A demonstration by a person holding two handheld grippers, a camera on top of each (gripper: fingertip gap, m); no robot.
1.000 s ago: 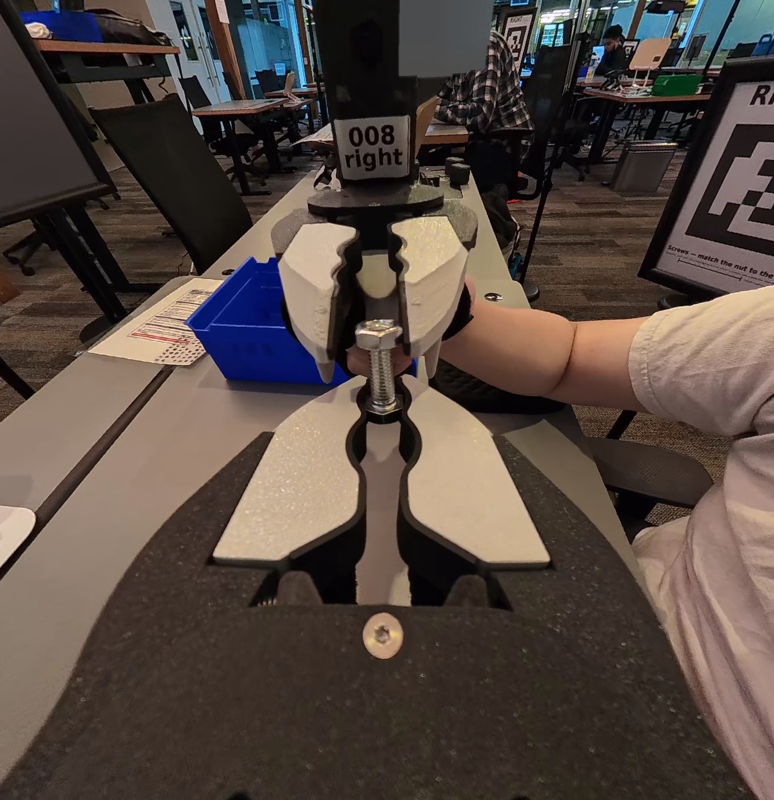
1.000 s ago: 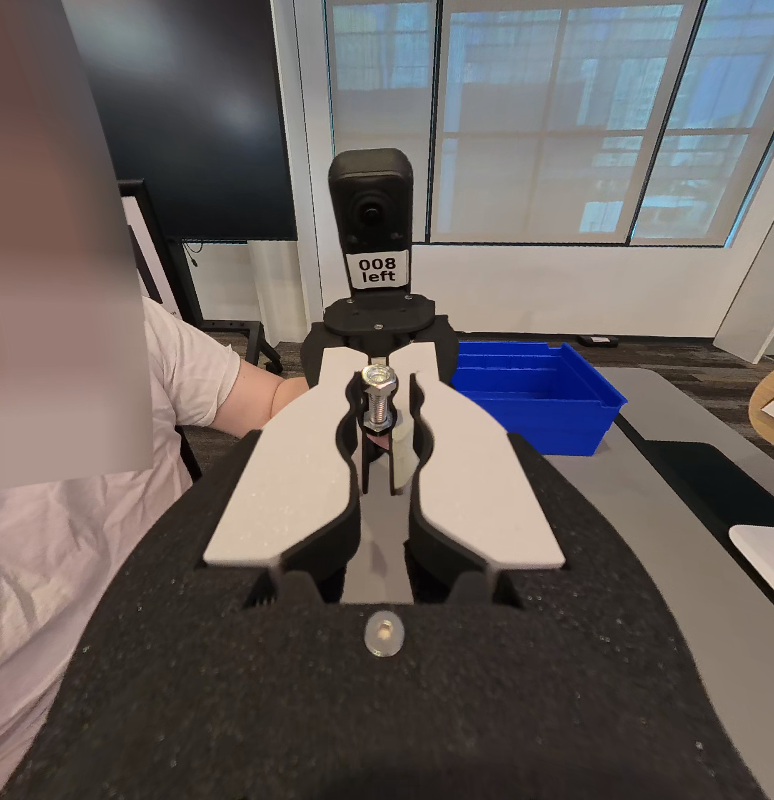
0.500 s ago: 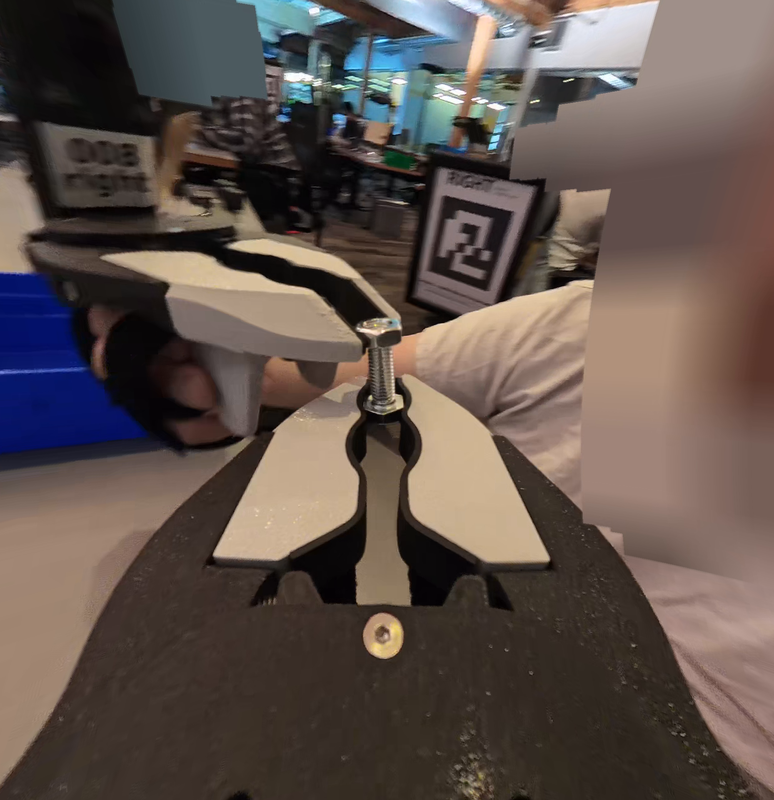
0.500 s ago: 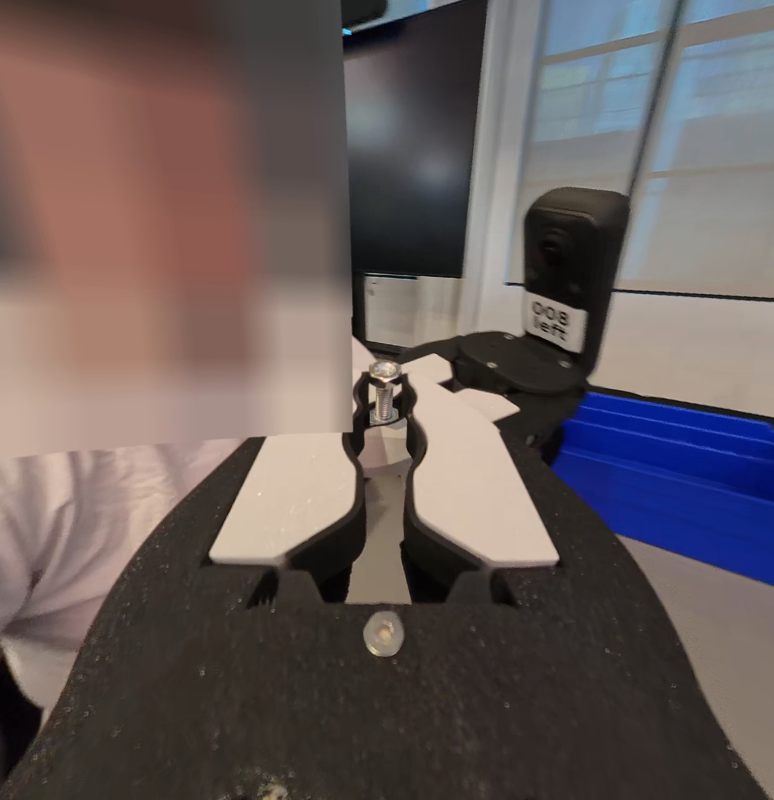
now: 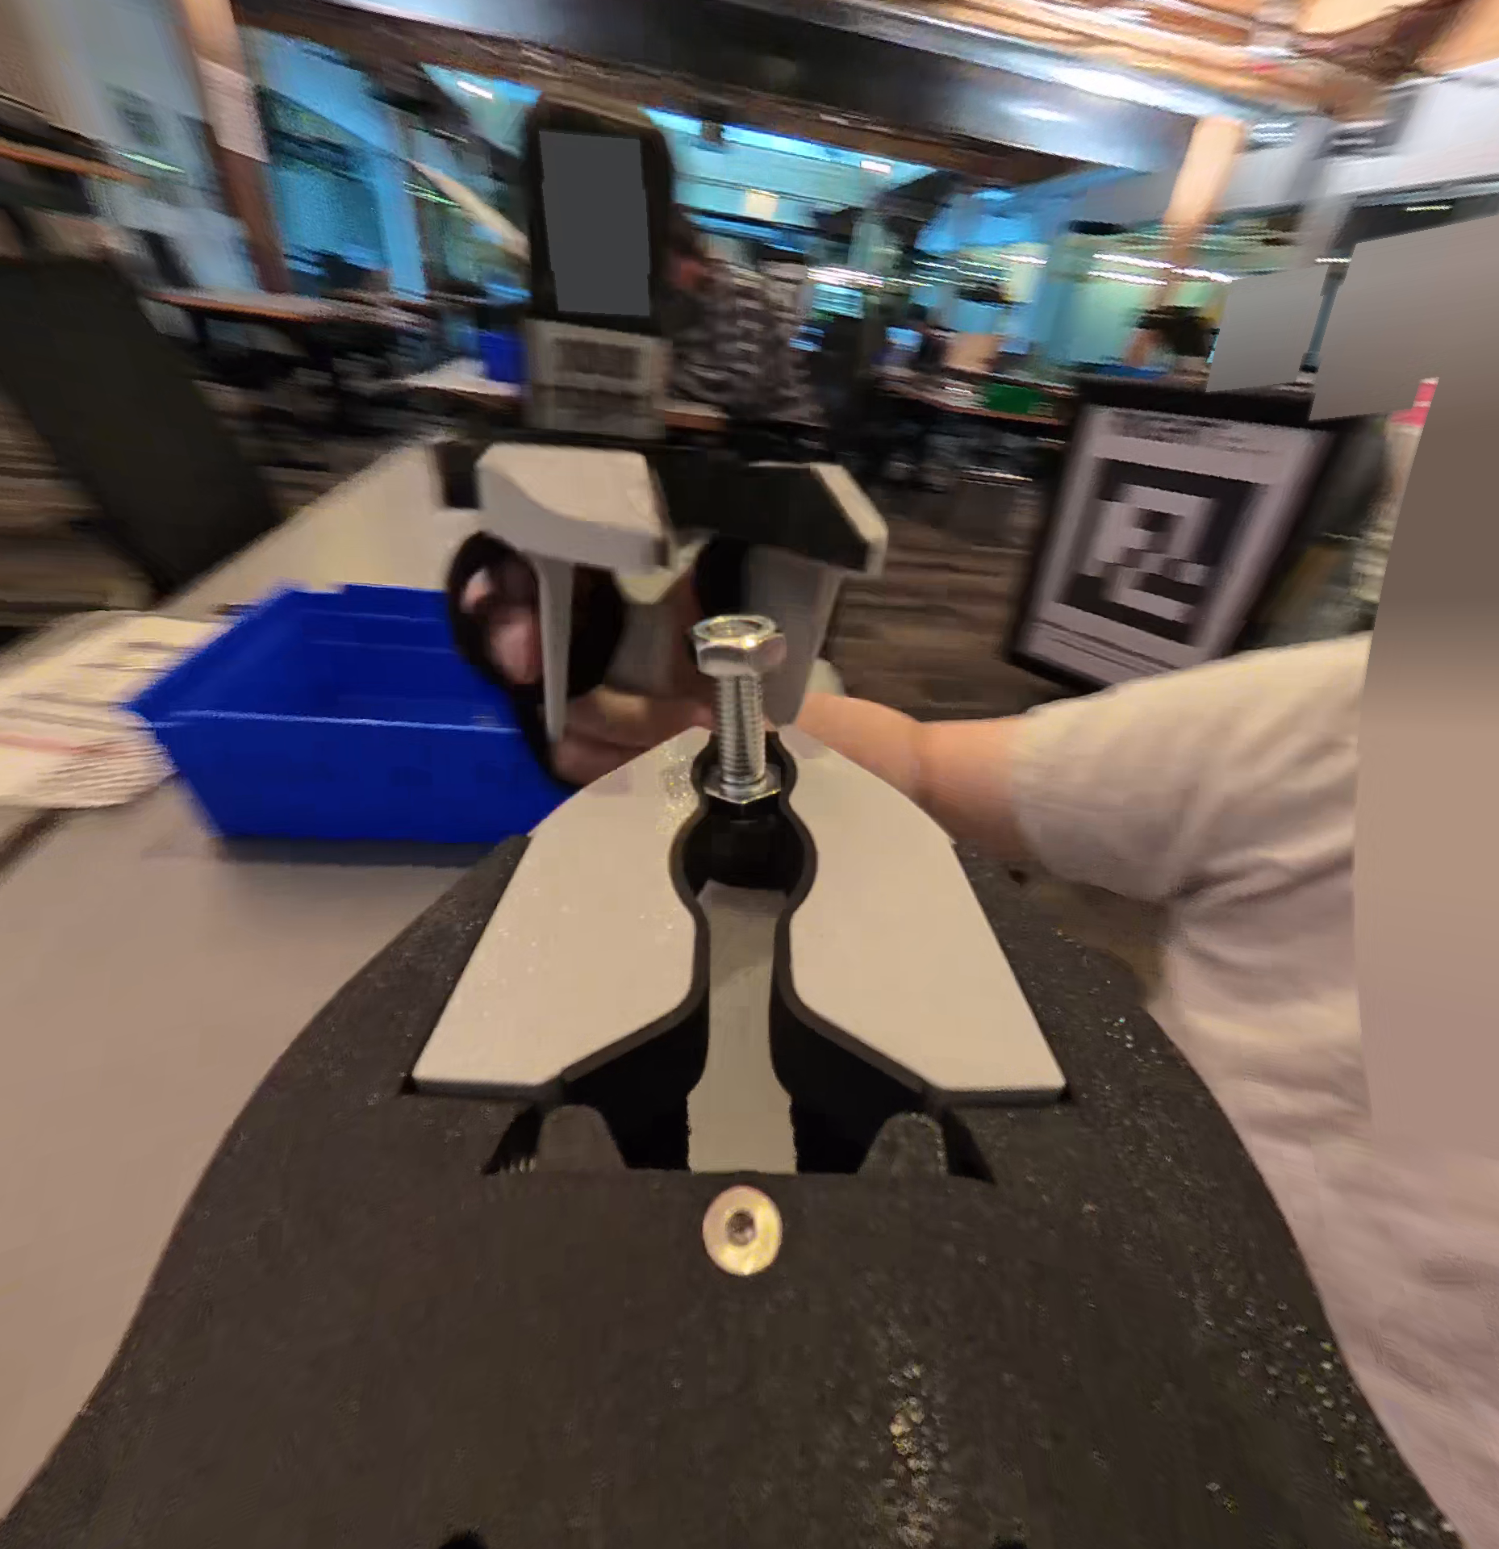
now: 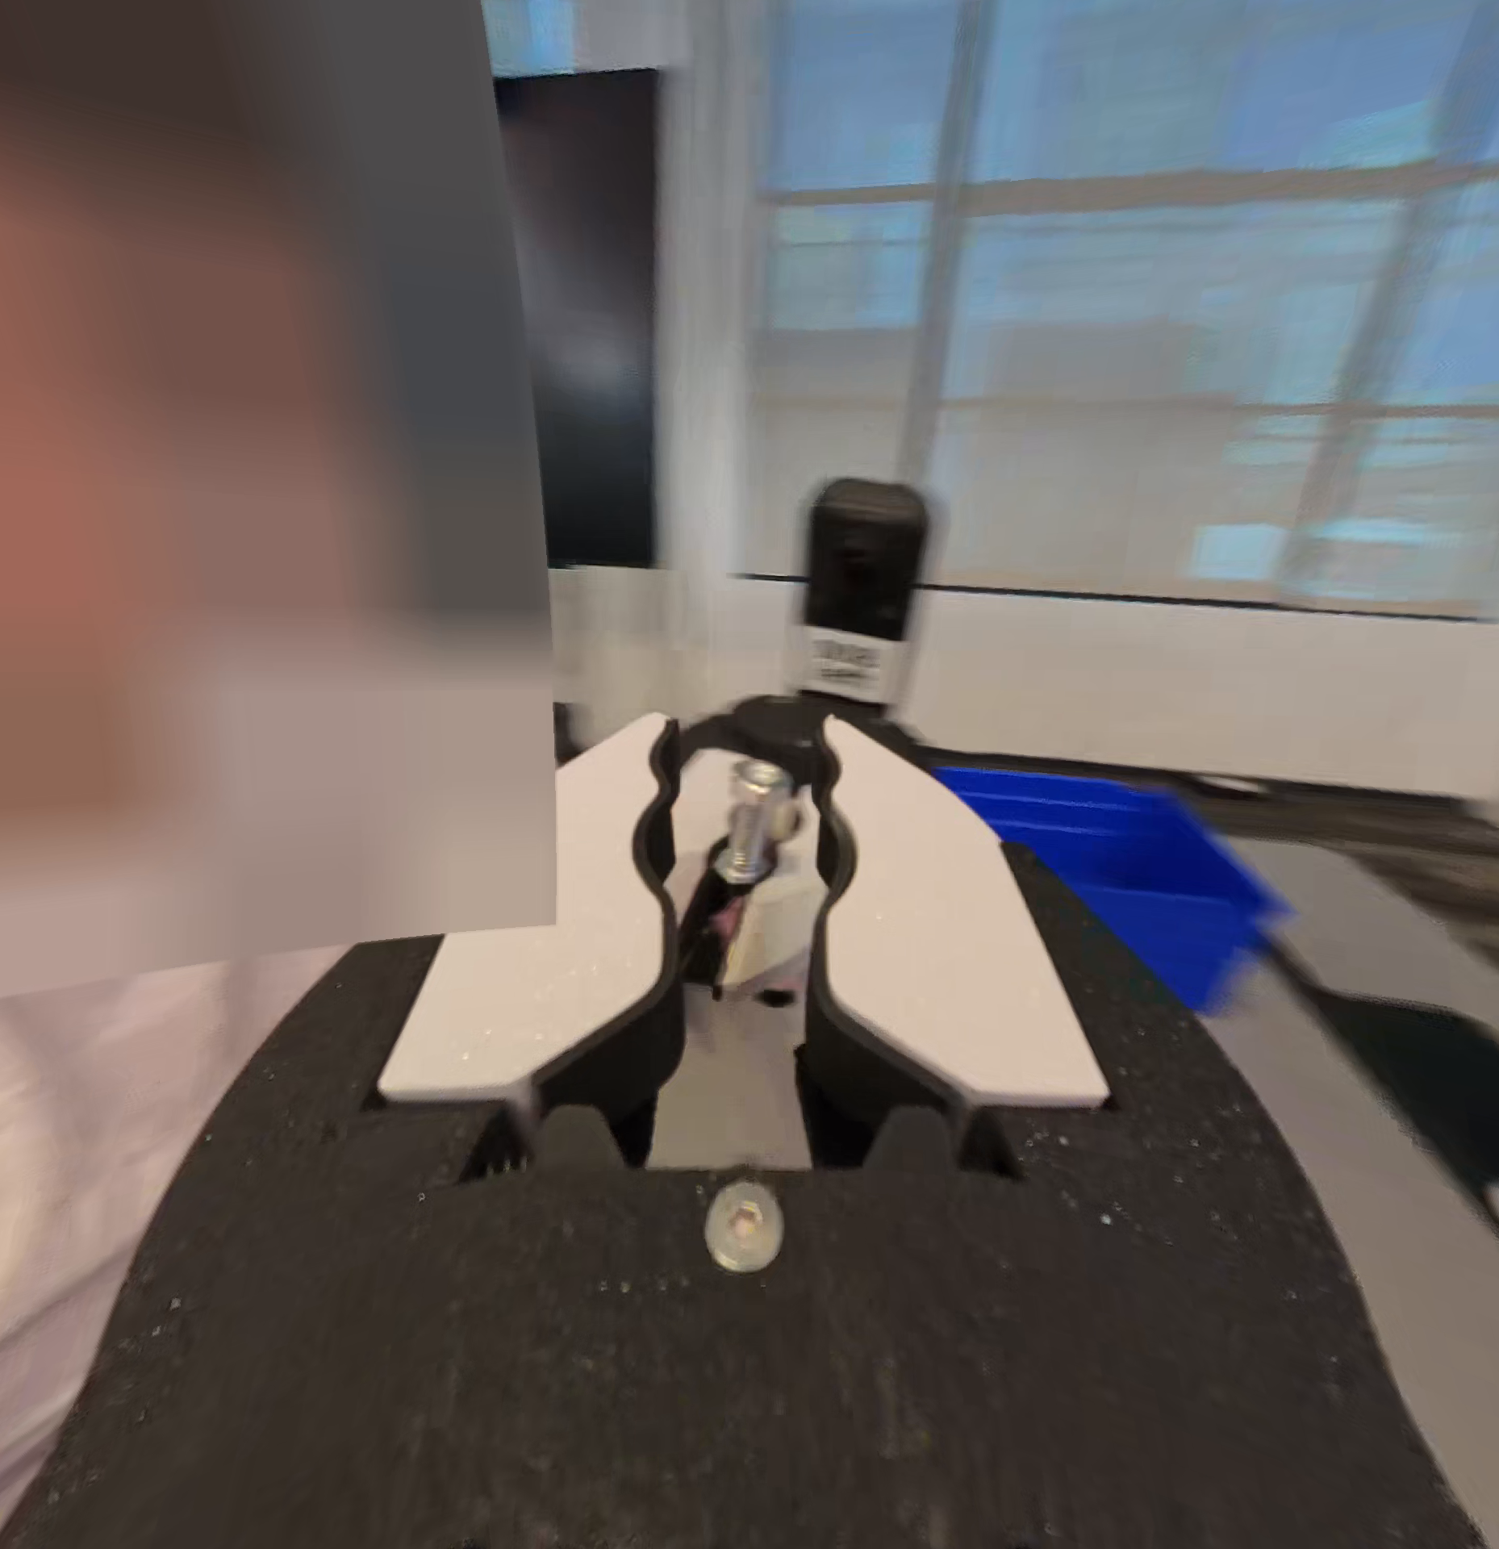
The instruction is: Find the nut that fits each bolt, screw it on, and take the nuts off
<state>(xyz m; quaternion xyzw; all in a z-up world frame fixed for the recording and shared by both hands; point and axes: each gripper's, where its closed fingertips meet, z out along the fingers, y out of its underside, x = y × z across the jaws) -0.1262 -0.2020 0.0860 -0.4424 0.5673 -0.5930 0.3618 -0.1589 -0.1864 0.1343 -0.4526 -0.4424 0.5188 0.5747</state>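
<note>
A silver bolt (image 5: 736, 721) stands upright, hex head on top, with a nut (image 5: 739, 788) at its lower end. My left gripper (image 5: 739, 758) is shut on the nut and holds the bolt above the grey table (image 5: 101, 964). My right gripper (image 6: 746, 738) is open, with its fingertips on either side of the bolt head (image 6: 759, 775) and not touching it. In the left wrist view the right gripper (image 5: 671, 645) faces me just behind the bolt, jaws wide apart, held by a gloved hand. Both views are blurred by motion.
A blue bin (image 5: 335, 712) stands on the table to the left of the bolt, and also shows in the right wrist view (image 6: 1132, 872). A printed sheet (image 5: 50, 721) lies left of it. A framed marker sign (image 5: 1148, 536) stands at the back right. The person's sleeve (image 5: 1190, 771) is on the right. Tip to tip, the grippers are about 6 centimeters apart.
My right gripper was shut on the bolt head and has opened and let go. Both grippers swung sideways and back. The left gripper still holds the nut.
</note>
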